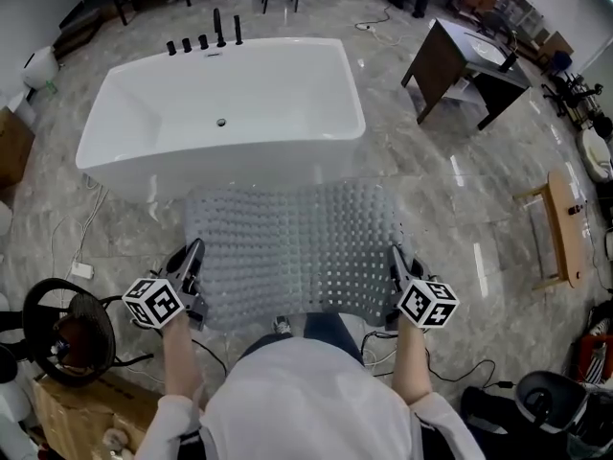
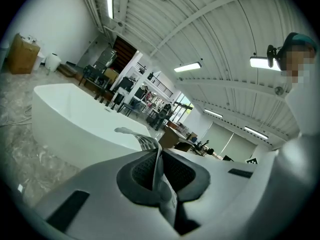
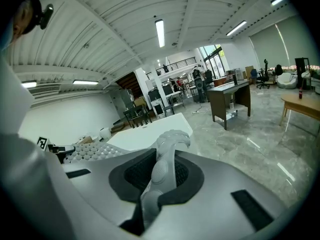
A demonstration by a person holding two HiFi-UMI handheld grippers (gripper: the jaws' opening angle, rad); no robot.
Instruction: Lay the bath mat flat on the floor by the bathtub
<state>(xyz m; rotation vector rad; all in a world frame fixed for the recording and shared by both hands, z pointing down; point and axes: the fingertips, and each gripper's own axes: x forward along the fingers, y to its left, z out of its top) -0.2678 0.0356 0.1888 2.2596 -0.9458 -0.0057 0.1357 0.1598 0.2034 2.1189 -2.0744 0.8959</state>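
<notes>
A grey, knobbly bath mat (image 1: pixel 292 247) is held up and stretched out in front of the person, between them and the white bathtub (image 1: pixel 225 113). My left gripper (image 1: pixel 194 255) is shut on the mat's near left corner. That mat edge (image 2: pixel 159 176) shows pinched between its dark pads in the left gripper view. At the near right corner my right gripper (image 1: pixel 394 257) is shut on the mat too, and the bumpy mat edge (image 3: pixel 160 176) runs up between the pads. The rest of the mat (image 3: pixel 92 151) shows to the left in the right gripper view.
The marble floor (image 1: pixel 450 209) surrounds the tub. A dark wooden desk (image 1: pixel 460 65) stands at the back right, a wooden bench (image 1: pixel 560 228) at the right. A fan (image 1: pixel 57 329) and a cardboard box (image 1: pixel 81 401) sit at the near left, with cables on the floor.
</notes>
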